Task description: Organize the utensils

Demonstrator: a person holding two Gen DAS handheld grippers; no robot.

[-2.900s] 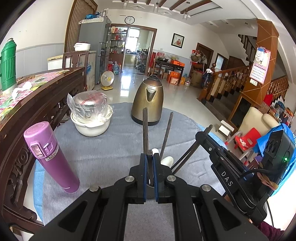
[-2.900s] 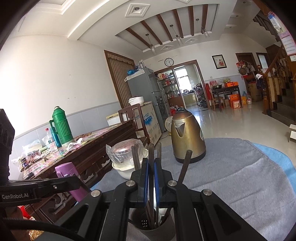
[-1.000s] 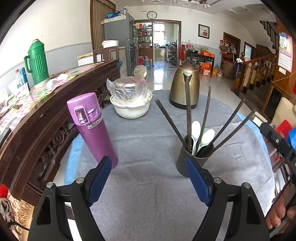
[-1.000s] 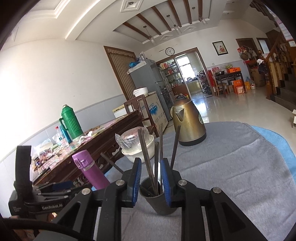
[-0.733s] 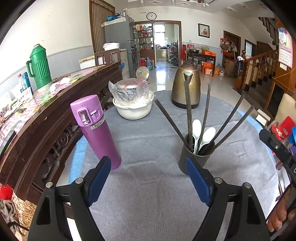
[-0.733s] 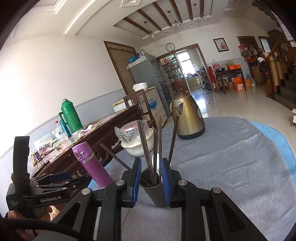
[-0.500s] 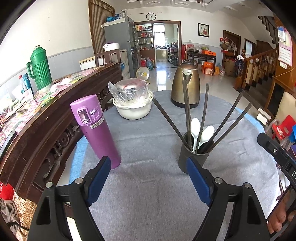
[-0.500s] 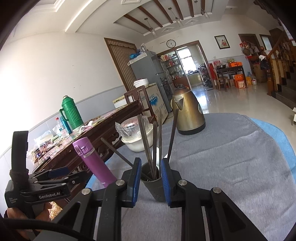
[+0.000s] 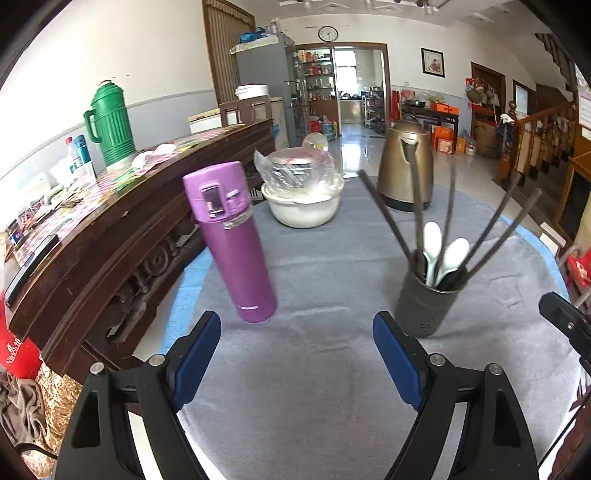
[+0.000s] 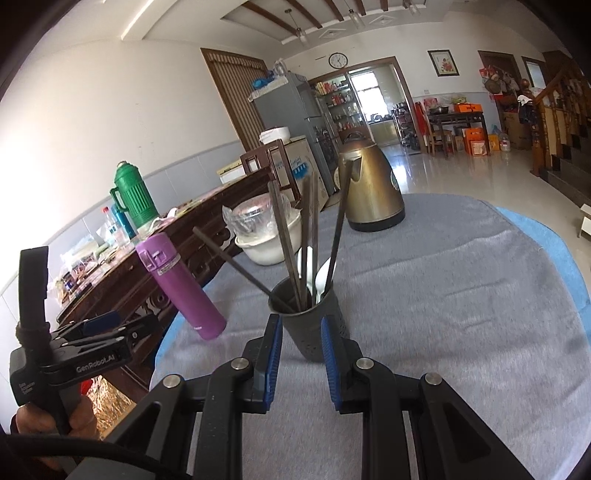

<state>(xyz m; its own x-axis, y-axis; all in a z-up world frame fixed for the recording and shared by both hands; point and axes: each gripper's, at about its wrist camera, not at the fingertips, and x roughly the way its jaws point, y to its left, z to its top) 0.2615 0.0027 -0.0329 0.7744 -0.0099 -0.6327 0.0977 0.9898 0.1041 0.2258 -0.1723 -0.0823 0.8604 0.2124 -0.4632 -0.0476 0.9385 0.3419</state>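
With every dark chopstick [image 10: 286, 247] and white spoon [image 9: 431, 245] standing in the dark perforated plastic holder [image 10: 312, 325] just ahead, the narrowly parted right gripper [image 10: 298, 363] and wide-open left gripper [image 9: 295, 354] are hovering empty, apparently finished.

A lived-in family home, seen across an open dining and living hall. Domestic furnishings establish the setting: a round table under a grey cloth [image 9: 332, 369], a carved dark wooden sideboard [image 9: 110, 236] crowded with a green thermos jug [image 9: 110, 122] and bottles, a grey refrigerator [image 9: 269, 81], a wall clock [image 9: 328, 33] above a doorway to a stocked pantry or kitchen, a framed picture [image 9: 432, 62], and a wooden staircase [image 9: 535, 140]. A brass-coloured electric kettle [image 9: 406, 162], a covered white bowl [image 9: 303, 206] and a purple flask [image 9: 232, 240] stand on the table. The ceiling is beamed with pendant lamps [image 10: 299, 33].
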